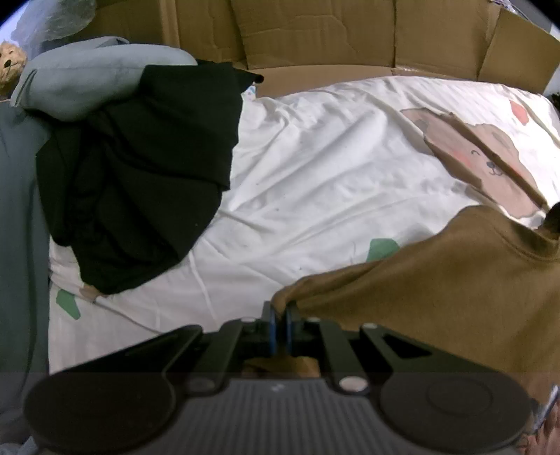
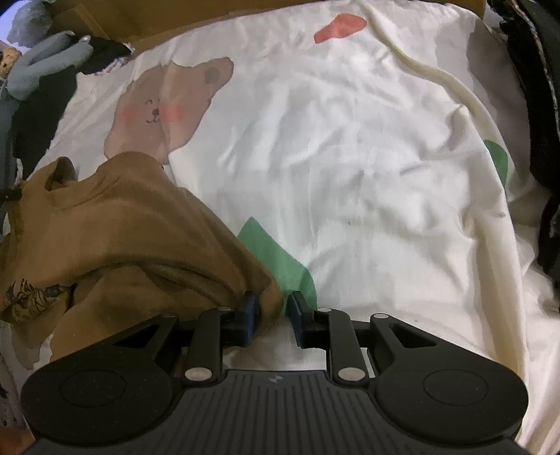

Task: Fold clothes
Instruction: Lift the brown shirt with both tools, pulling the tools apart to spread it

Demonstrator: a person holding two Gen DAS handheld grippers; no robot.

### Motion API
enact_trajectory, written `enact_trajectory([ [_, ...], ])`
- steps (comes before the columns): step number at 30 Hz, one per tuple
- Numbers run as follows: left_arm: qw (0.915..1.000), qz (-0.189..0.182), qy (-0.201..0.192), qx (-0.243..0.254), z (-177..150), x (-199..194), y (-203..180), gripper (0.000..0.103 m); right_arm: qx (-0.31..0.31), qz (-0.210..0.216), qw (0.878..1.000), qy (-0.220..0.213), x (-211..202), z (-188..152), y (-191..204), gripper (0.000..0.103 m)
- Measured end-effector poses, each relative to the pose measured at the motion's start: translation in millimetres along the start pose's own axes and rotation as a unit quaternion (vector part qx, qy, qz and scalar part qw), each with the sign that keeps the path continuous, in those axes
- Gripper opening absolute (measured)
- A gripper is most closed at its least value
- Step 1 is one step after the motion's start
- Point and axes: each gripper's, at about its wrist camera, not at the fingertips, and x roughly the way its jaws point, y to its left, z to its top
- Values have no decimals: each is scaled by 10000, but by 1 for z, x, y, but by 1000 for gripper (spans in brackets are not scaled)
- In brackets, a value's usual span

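A brown garment (image 1: 437,280) lies bunched on the white printed sheet (image 1: 315,175), at the lower right of the left wrist view. My left gripper (image 1: 281,315) is shut on its corner, and the cloth runs off to the right from the blue pads. In the right wrist view the same brown garment (image 2: 122,227) fills the lower left, with a dark print on one edge. My right gripper (image 2: 273,304) has its jaws parted. A fold of the brown cloth sits between them against the left pad, with a gap to the right pad.
A black garment (image 1: 140,168) and a grey one (image 1: 87,80) are heaped at the left of the sheet. Cardboard (image 1: 315,31) stands along the far edge. A plush toy (image 1: 10,59) sits at the far left. Dark items (image 2: 539,105) crowd the sheet's right edge.
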Motion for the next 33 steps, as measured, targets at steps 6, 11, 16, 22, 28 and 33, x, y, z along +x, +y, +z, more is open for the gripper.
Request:
enact_trajectory([
  [6, 10000, 30, -18, -16, -2, -1, -2, 6, -38, -81, 10000, 44, 6, 2, 4, 28],
  [11, 9998, 90, -157, 23, -1, -7, -3, 6, -368, -168, 9992, -60, 3, 0, 10, 1],
  [16, 9990, 153, -419, 71, 7, -21, -3, 6, -660, -598, 9947, -520, -22, 4, 13, 1],
  [22, 9963, 315, -781, 161, 20, -31, -4, 6, -1339, -1215, 9775, -1086, -47, 25, 29, 0],
  [28, 9923, 545, -1103, 152, 31, -37, 0, 6, -1946, -1647, 9570, -1381, -50, 51, 46, 0],
  [33, 9902, 591, -1266, 83, 43, -37, 7, 6, -2185, -1904, 9447, -1537, -56, 76, 51, 0],
])
